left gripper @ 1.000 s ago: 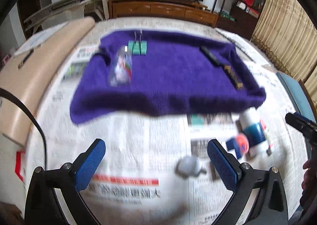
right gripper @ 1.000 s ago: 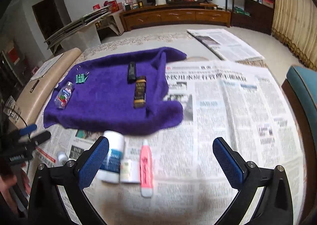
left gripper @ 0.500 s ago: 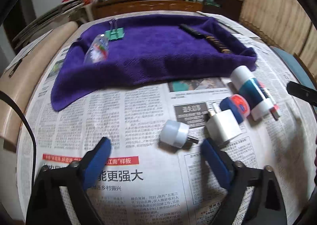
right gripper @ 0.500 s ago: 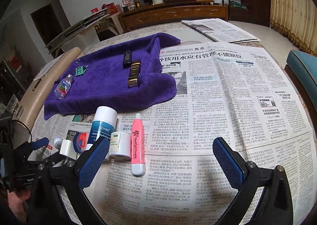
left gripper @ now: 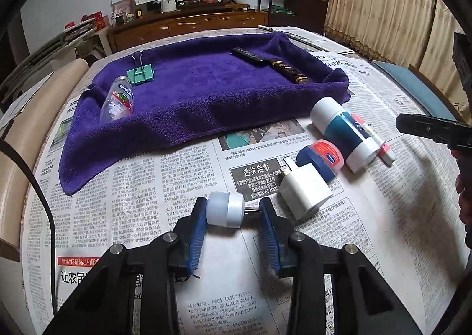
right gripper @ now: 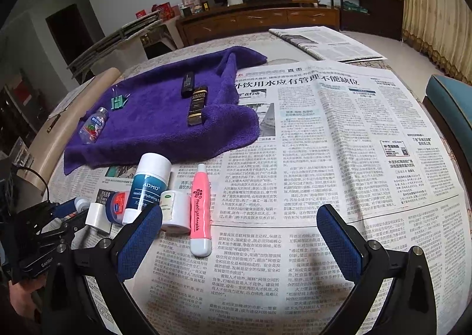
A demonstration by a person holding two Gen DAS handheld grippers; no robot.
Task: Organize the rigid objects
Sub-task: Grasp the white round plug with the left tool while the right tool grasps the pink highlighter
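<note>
My left gripper (left gripper: 233,214) is closed around a small white cylindrical plug light (left gripper: 225,209) lying on the newspaper; its blue pads touch both ends. Beside it lie a white charger cube (left gripper: 306,190), a blue Vaseline jar (left gripper: 321,158), a white-and-teal lotion bottle (left gripper: 343,134) and a pink pen (right gripper: 200,211). A small white jar (right gripper: 176,211) lies by the pen. My right gripper (right gripper: 239,234) is open and empty above the newspaper, right of the pen. The purple towel (left gripper: 206,93) holds a clear bottle (left gripper: 118,99), a green binder clip (left gripper: 141,74) and two dark tubes (left gripper: 290,71).
Newspaper (right gripper: 339,143) covers the round table. A beige board (left gripper: 35,105) lies at the left edge. A teal chair (right gripper: 451,108) stands at the right. A wooden cabinet (right gripper: 259,22) and shelves are beyond the table.
My left gripper moved forward and down and closed from wide open onto the plug light. My right gripper came lower and nearer the pen, still open.
</note>
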